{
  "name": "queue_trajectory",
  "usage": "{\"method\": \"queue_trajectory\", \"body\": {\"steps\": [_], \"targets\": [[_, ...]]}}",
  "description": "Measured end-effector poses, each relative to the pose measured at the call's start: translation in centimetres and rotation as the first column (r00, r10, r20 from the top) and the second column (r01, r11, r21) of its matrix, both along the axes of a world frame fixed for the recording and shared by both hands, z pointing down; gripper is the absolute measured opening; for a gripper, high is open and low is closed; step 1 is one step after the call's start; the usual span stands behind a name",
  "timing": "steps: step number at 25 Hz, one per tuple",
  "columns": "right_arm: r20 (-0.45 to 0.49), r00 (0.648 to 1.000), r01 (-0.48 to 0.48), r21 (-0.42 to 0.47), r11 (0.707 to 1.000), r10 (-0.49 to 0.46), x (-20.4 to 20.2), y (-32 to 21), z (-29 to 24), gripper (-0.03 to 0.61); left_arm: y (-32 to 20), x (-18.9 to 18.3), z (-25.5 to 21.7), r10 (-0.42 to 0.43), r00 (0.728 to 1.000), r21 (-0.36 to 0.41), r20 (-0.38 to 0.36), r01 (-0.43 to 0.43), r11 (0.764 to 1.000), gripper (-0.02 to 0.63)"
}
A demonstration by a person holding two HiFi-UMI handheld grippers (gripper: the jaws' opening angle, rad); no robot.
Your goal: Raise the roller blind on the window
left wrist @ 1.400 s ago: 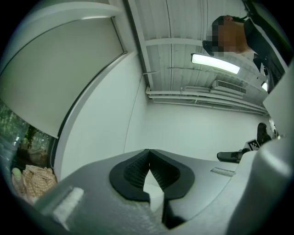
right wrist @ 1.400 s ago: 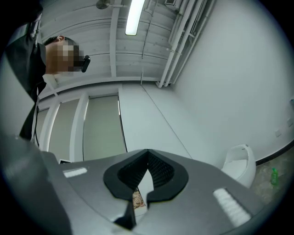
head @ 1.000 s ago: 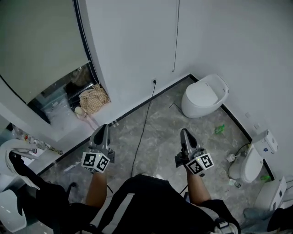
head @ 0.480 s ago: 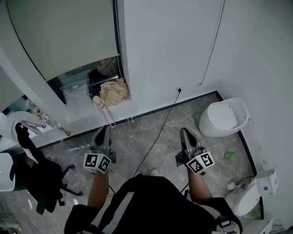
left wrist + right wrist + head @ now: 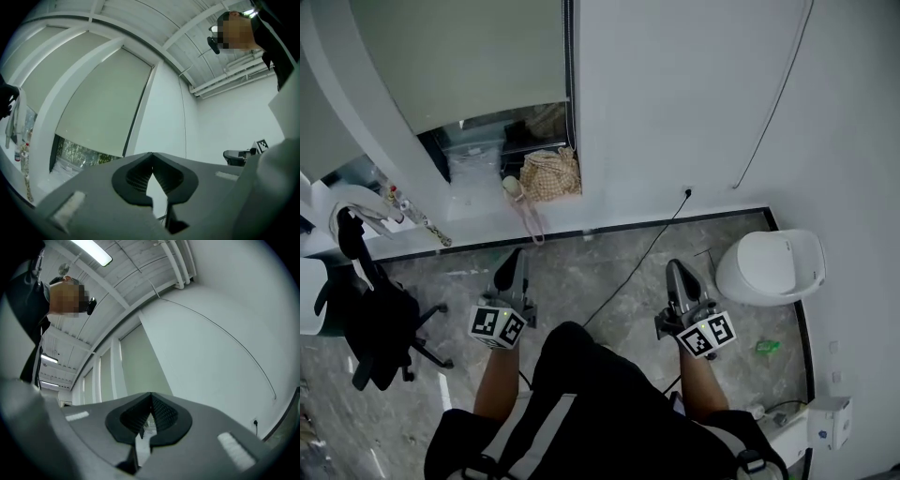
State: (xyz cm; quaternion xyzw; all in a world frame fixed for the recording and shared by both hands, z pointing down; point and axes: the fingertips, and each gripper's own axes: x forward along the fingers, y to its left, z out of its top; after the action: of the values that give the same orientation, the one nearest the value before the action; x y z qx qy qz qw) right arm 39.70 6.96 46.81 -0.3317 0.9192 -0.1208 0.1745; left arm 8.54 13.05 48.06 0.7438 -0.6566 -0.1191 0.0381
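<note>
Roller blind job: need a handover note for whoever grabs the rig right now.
Left gripper: shut, empty, held over the floor short of the window.
Right gripper: shut, empty, pointing towards the white wall.
Roller blind: ahead on the left, down most of the way. A strip of glass shows below it, beside a woven bag on the sill.
Done: nothing, blind untouched.
Left: step up to the window, find the blind's pull cord (I can't make one out from here), grip it, raise the blind.
</note>
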Motion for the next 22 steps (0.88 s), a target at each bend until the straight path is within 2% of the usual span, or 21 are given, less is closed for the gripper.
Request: {"method": "queue_trajectory", "body": {"steps": [5, 12, 18, 22], "targets": [[-0.026, 0.994, 0.11, 0.008, 0.994, -0.11, -1.9, -0.2, 0.9, 0.002, 0.2, -0.2, 0.2, -0.009, 1.0, 0.006, -0.023, 0.009, 1.0, -0.002], [-0.041, 0.99, 0.137, -0.006, 0.991, -0.137, -4.9, -2.4, 0.9, 0.002, -0.8, -2.4, -0.6, -0.017, 1.0, 0.039, -0.02, 0.018, 0.999, 0.0], [-0.033, 0.989, 0.146, -0.015, 0.989, -0.147, -9.5, -6.1, 1.0, 0.002, -4.2, -6.5, -0.3, -0.021, 0.999, 0.038, -0.024, 0.022, 0.999, 0.002], [-0.034, 0.987, 0.156, -0.014, 0.988, -0.156, -13.9, -8.5, 0.9, 0.002, -6.0, -10.9, -0.1, -0.026, 1.0, 0.048, -0.007, 0.027, 0.998, 0.002]]}}
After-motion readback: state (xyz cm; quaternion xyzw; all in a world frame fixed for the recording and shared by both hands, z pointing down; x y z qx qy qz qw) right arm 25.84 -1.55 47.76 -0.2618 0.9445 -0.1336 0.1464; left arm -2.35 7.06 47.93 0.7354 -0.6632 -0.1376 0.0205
